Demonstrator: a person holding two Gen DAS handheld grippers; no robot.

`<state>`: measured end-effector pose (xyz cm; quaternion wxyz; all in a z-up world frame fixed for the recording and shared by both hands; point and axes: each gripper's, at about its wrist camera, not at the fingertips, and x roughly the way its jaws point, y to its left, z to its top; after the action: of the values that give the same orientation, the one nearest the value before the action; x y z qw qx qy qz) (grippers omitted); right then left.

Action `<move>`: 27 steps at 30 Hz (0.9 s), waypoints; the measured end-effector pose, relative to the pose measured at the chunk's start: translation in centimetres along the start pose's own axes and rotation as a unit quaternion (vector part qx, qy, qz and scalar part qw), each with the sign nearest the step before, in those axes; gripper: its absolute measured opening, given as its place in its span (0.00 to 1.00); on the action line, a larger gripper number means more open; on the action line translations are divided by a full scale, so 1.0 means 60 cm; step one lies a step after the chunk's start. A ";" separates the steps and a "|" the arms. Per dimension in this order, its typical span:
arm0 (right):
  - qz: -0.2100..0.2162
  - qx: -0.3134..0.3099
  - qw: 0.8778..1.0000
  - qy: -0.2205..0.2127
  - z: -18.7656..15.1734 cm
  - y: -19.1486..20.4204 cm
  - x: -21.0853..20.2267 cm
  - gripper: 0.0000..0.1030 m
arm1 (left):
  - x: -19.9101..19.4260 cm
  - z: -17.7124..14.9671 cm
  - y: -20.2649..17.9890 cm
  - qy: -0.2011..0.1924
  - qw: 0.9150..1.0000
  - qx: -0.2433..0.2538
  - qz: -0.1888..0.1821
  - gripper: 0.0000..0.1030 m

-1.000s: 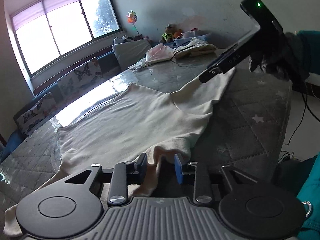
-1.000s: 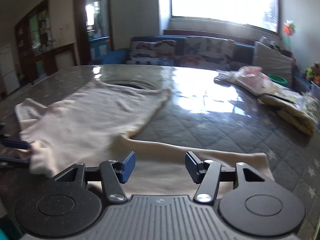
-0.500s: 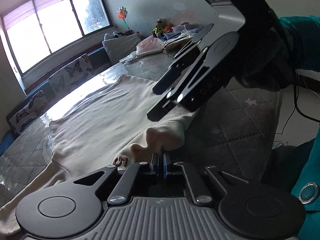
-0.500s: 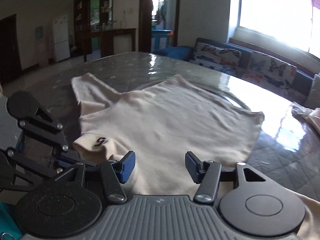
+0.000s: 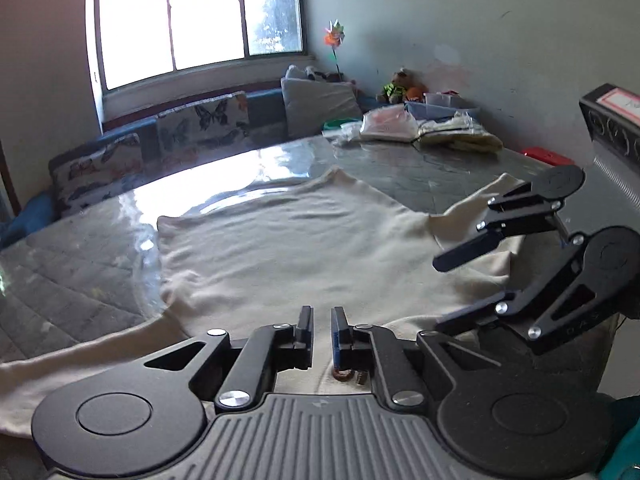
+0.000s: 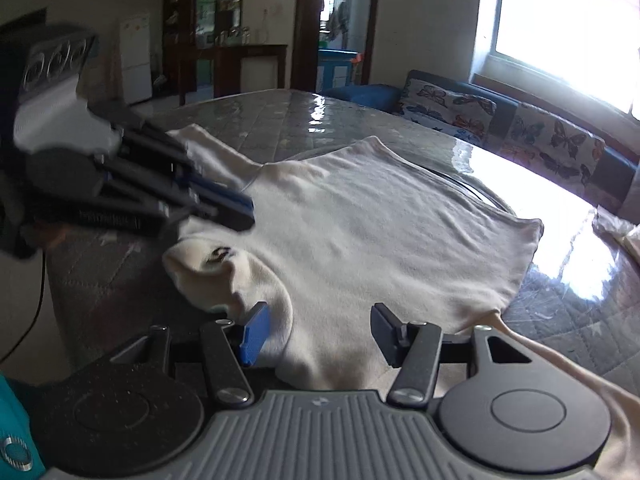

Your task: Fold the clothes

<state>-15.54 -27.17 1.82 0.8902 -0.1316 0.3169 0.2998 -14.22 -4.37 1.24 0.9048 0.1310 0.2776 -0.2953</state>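
Observation:
A cream long-sleeved shirt [image 5: 288, 248] lies spread on the quilted grey table [image 5: 76, 264]; it also shows in the right wrist view [image 6: 380, 232], with its collar end and label [image 6: 218, 256] bunched up near the table edge. My left gripper [image 5: 321, 330] hovers over the near part of the shirt with its jaws a narrow gap apart and nothing between them; it appears blurred in the right wrist view [image 6: 224, 208]. My right gripper [image 6: 316, 334] is open wide over the shirt's near edge; it shows in the left wrist view [image 5: 460, 292].
A pile of bagged clothes [image 5: 424, 132] lies at the table's far right corner. A sofa with butterfly cushions [image 5: 160, 136] runs under the window. The table edge [image 6: 80, 280] drops off beside the collar. A cabinet and doorway [image 6: 240, 40] stand beyond the table.
My left gripper has let go of the shirt, opened slightly and swung toward the window. The right gripper has come lower over the shirt's near edge, still open.

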 end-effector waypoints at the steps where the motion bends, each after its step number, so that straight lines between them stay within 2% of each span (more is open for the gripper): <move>1: 0.002 0.006 1.000 0.003 0.000 -0.003 0.003 0.55 | 0.003 -0.007 -0.004 0.005 1.000 0.005 -0.002 0.10; 6: 0.018 0.049 0.999 0.002 -0.003 -0.032 0.002 0.55 | -0.002 -0.031 -0.007 0.010 1.000 0.002 -0.012 0.11; 8: 0.008 0.067 0.998 0.000 -0.001 -0.048 0.006 0.55 | 0.000 -0.031 -0.003 0.010 1.000 -0.009 -0.016 0.12; 15: -0.044 0.074 0.996 0.000 -0.015 -0.085 0.018 0.52 | -0.001 -0.032 -0.009 0.007 1.000 -0.018 -0.019 0.12; 18: -0.048 0.078 0.996 -0.004 -0.022 -0.092 0.011 0.52 | -0.001 -0.030 -0.008 0.008 0.999 -0.019 -0.030 0.13; 21: -0.047 0.074 0.996 -0.002 -0.021 -0.092 0.011 0.52 | 0.001 -0.017 0.008 0.013 0.998 -0.040 -0.039 0.20; 27: -0.047 0.078 0.996 -0.005 -0.009 -0.086 0.020 0.54 | 0.032 0.027 0.074 0.004 0.996 -0.087 0.010 0.24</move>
<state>-11.87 -30.94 0.90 0.9125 -0.0750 0.3284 0.2321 -9.50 -2.39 1.78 0.9146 0.0554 0.3042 -0.2607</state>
